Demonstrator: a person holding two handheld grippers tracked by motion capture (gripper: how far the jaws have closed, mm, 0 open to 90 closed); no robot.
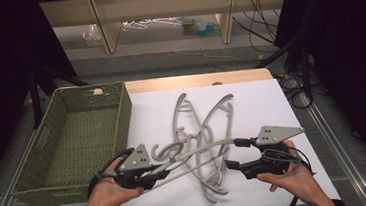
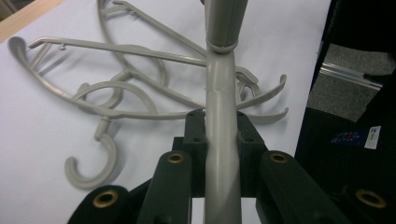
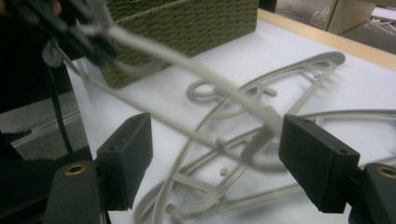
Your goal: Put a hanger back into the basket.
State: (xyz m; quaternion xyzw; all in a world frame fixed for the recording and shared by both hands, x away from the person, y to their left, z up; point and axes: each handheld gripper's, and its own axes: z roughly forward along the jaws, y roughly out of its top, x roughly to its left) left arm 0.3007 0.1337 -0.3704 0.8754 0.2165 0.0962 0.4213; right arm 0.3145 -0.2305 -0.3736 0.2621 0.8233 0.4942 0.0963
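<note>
Left tool (image 2: 219, 154) pinches a grey hanger (image 2: 219, 93); right tool (image 3: 215, 158) spread, green basket (image 1: 73, 137) close alongside.

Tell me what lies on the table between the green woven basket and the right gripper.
In the high view, a tangle of grey plastic hangers lies on the white sheet between the green woven basket and the right gripper.

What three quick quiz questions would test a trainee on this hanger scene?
1. True or false: the left gripper is shut on a grey hanger.
2. The right gripper's jaws are: A) clamped on the basket rim, B) open, C) shut on nothing.
3. On which side of the hanger pile, in the high view, does the green woven basket stand?

Key: 1 true; 2 B; 3 left, beside the white sheet.
</note>
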